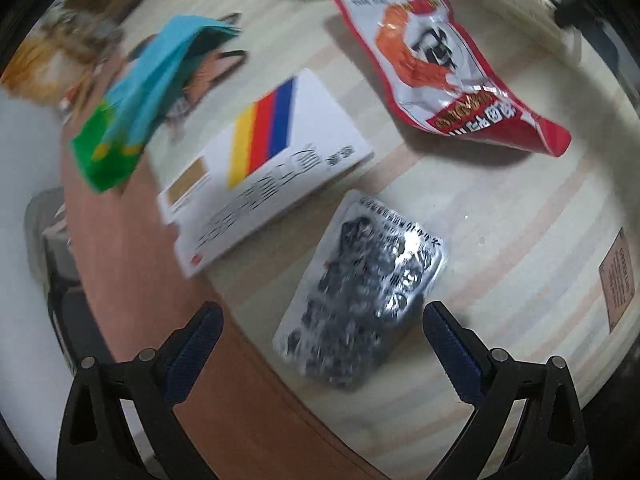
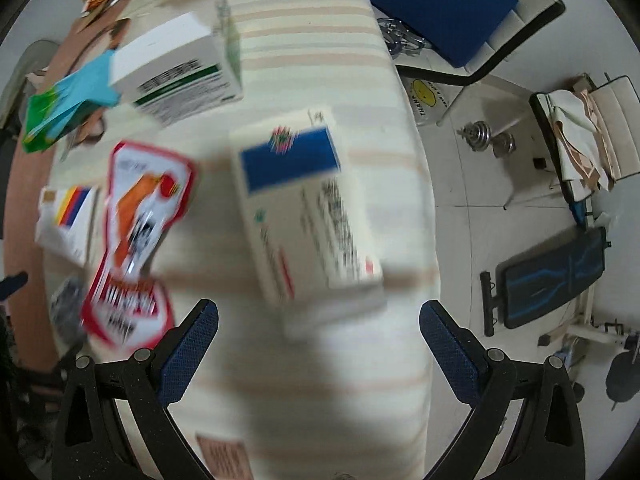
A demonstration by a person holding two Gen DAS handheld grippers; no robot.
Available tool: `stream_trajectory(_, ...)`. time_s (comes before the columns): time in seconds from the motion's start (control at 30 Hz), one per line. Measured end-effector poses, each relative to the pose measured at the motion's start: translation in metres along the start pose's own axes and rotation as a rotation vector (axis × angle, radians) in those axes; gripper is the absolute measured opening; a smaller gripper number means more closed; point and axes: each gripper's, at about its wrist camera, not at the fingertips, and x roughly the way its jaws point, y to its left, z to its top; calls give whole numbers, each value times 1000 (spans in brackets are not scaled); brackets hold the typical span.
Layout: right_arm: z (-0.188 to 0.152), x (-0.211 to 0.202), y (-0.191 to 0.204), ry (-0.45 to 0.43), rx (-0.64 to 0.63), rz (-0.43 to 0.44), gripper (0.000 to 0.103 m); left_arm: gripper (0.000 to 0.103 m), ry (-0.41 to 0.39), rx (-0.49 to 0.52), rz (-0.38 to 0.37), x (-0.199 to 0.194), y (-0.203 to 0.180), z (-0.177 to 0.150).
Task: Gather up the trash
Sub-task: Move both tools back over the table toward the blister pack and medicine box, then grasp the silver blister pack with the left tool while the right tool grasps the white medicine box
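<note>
A striped tablecloth (image 2: 304, 20) was seen littered with wrappers; at 3 o'clock lay tiled floor (image 2: 480, 184). Both the left gripper (image 1: 322, 336) and right gripper (image 2: 318, 334) were held apart, empty.

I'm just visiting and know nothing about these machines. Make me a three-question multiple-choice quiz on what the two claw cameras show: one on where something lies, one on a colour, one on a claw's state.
1. Where does the silver blister pack lie in the left wrist view?
A. between the open fingers of the left claw
B. on top of the red snack wrapper
C. on the floor

2. What colour is the border of the snack wrapper?
A. green
B. red
C. black

3. How is the right claw?
A. shut on a box
B. shut on nothing
C. open, holding nothing

Answers:
1 A: the blister pack sits on the striped tablecloth just ahead of the left claw, between its fingers.
2 B: the snack wrapper has a red edge all round.
3 C: the right claw has its fingers wide apart, the blue-and-white box lying ahead of them.
</note>
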Motion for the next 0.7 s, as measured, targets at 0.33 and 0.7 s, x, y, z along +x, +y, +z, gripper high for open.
stream_trajectory(0.33,21,34,4,20,3,-4,80,71,48,23,-170,7,5,12)
stream_trajectory(0.7,-65,34,-12,145,103,132,80,66,75,-349,-356,-3,-4,-25)
